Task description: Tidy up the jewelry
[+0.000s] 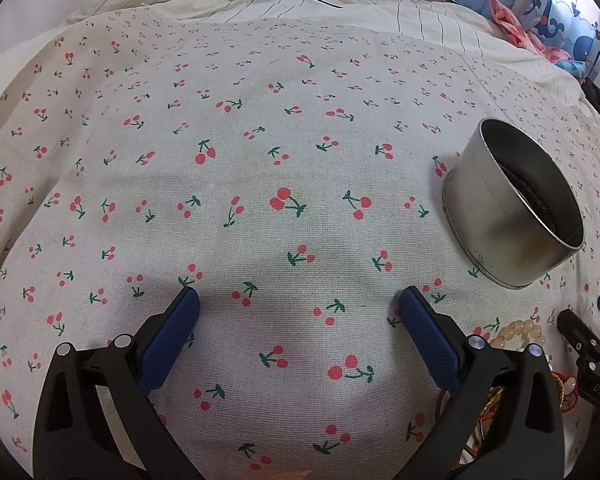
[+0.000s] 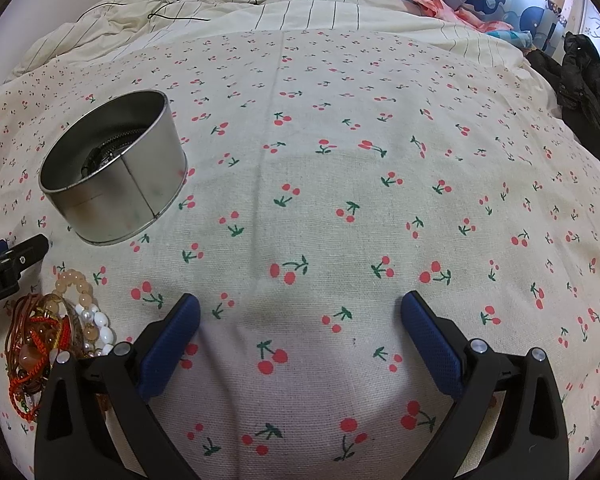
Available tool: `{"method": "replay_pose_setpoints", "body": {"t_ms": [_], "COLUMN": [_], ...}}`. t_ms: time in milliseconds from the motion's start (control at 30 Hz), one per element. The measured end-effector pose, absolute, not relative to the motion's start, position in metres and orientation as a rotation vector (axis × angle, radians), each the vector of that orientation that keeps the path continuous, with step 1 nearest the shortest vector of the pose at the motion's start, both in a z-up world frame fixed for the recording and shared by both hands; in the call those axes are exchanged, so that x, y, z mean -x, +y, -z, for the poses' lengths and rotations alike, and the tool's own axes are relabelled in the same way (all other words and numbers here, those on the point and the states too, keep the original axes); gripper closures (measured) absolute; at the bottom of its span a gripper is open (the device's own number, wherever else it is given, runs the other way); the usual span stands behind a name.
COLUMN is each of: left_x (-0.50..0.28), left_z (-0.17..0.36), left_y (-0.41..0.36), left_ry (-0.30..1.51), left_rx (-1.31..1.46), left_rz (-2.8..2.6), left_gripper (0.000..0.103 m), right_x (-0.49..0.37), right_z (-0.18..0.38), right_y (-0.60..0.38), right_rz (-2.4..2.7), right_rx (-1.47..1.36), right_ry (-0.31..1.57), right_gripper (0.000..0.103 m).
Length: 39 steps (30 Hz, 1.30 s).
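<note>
Flanking tin (image 2: 112, 168) (beads inside, perhaps): bare cloth (image 2: 320, 200).

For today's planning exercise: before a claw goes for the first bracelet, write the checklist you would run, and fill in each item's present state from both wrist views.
1. Left claw open and holding nothing: ok.
2. Right claw open and holding nothing: ok.
3. Metal tin upright, lid off: ok.
4. Room left in the tin: cannot tell; something dark already lies inside.
5. Jewelry pile on the cherry-print cloth between the claws, near the tin: ok.
6. Pieces free to lift singly: not ok; red cords and beads look tangled.
</note>
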<state>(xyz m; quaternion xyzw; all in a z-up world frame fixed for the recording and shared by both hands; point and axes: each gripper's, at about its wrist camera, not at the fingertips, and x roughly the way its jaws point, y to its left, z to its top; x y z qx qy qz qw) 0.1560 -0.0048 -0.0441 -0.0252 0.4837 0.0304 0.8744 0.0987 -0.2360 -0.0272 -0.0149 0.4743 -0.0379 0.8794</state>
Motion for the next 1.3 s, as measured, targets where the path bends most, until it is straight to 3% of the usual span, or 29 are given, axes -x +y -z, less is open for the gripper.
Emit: {"method": "replay_pose_setpoints", "body": {"t_ms": [1300], "left_x": [-0.152], "left_z": [0.042], "left_y": [-0.014], "left_ry": [1.0], "left_rx": [0.03], "left_rz": [-0.022], "left_gripper": [0.007], "right_x": [-0.099], "right_z": [0.027], "right_y": [-0.236], "right_rz": [0.078], "right_rx": [0.03], "right_ry": [0.988], "right_gripper": [0.007]}}
